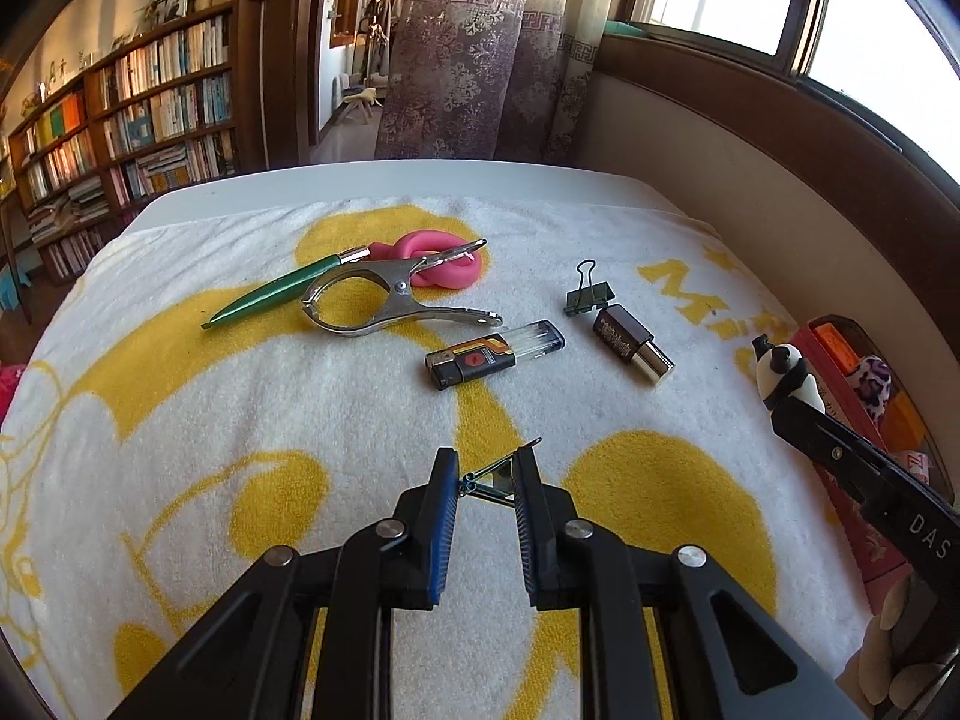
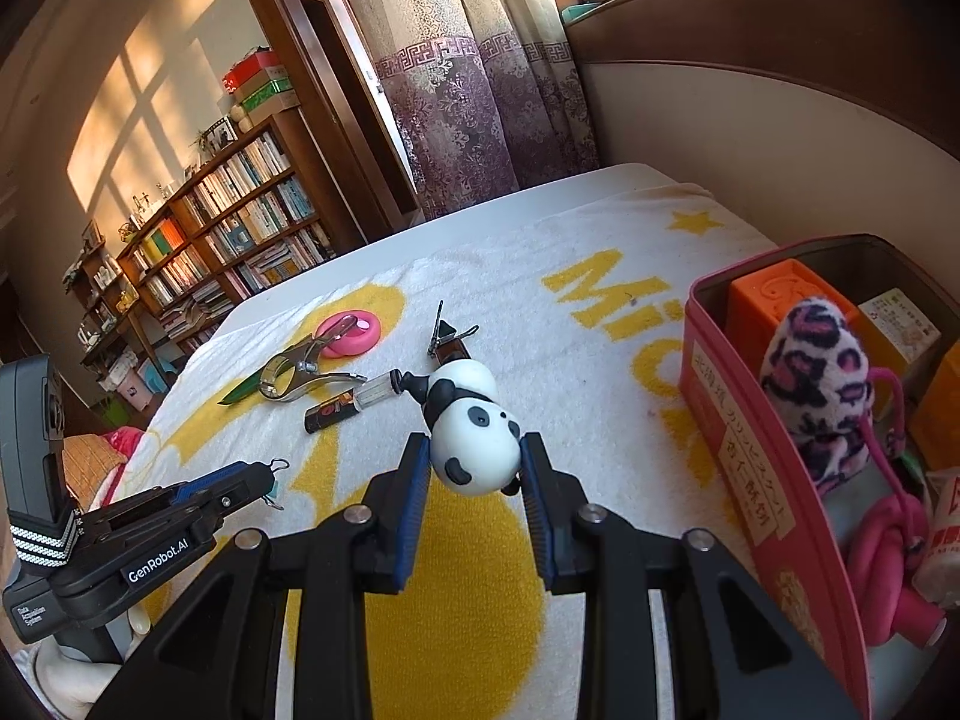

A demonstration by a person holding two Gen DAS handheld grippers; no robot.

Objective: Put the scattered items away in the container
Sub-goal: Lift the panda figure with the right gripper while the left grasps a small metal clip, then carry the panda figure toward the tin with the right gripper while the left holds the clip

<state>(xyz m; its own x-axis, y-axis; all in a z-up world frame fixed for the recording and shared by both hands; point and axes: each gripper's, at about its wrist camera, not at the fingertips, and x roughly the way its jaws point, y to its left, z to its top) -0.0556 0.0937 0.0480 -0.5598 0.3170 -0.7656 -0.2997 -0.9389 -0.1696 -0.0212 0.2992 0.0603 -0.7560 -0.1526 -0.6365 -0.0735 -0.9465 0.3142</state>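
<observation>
My left gripper (image 1: 486, 463) is shut on a small teal binder clip (image 1: 493, 478), held just above the yellow-and-white towel (image 1: 180, 420). From the right wrist view the same left gripper (image 2: 270, 483) sits low at the left with the clip (image 2: 277, 483) at its tips. A white-and-black panda figure (image 2: 471, 420) is clamped in my right gripper (image 2: 474, 445), hanging over the towel left of the red tin (image 2: 750, 480). The tin holds a spotted plush (image 2: 822, 372), orange blocks and a pink cord.
Scattered on the towel are a green pen (image 1: 270, 295), a metal spring clamp (image 1: 372, 300), a pink ring (image 1: 447, 258), a lighter (image 1: 492, 354), a black binder clip (image 1: 588, 299) and a brown tube (image 1: 633, 343). A wall runs along the right, behind the tin (image 1: 840, 384).
</observation>
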